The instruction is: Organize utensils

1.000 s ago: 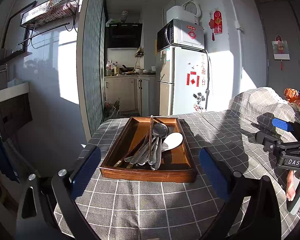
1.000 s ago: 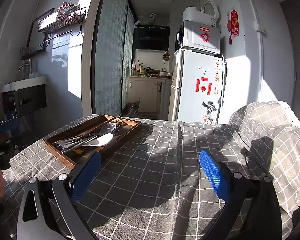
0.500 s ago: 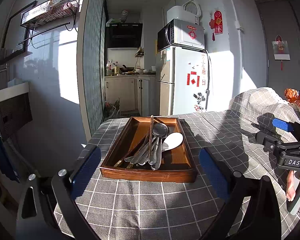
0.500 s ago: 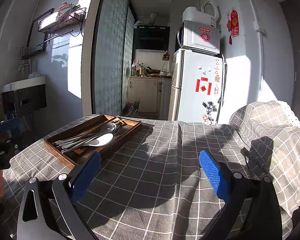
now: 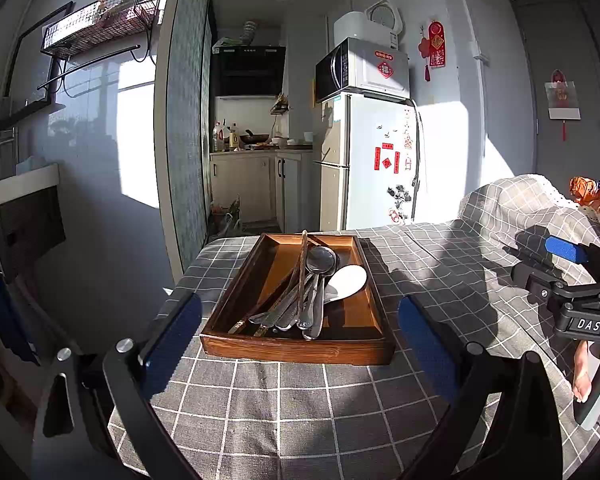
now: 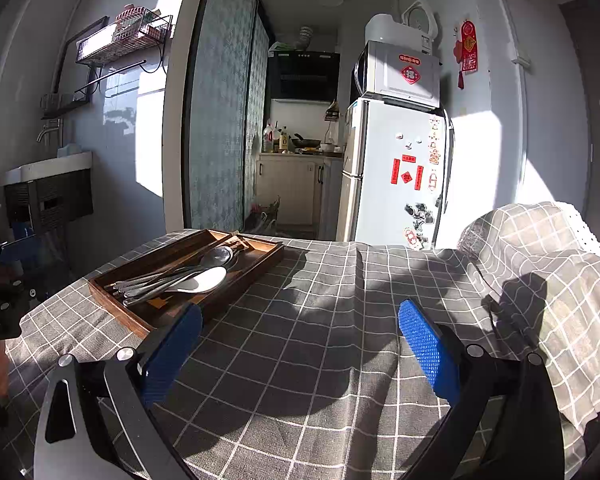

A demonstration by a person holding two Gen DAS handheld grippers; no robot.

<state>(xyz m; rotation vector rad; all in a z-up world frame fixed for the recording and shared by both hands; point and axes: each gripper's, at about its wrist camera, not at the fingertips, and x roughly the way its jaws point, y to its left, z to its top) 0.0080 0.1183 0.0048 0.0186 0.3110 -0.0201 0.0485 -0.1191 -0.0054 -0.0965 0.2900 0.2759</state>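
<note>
A wooden divided tray point(image 5: 296, 346) sits on the grey checked tablecloth, straight ahead of my left gripper point(image 5: 300, 336), which is open and empty just in front of its near rim. In the tray lie mixed utensils in a heap: metal spoons point(image 5: 320, 280), a white rice spoon point(image 5: 346, 282), dark chopsticks point(image 5: 302, 268) and knives. The tray also shows in the right wrist view point(image 6: 148, 322) at the left, with the white spoon point(image 6: 204, 280). My right gripper point(image 6: 300, 344) is open and empty over bare cloth to the tray's right; it also shows in the left wrist view point(image 5: 560, 264).
The tablecloth point(image 6: 340, 320) covers the table and a raised hump at the right point(image 6: 540, 248). The table's left edge drops off near the tray point(image 5: 180, 280). A fridge point(image 5: 372, 160) and kitchen doorway stand beyond the table.
</note>
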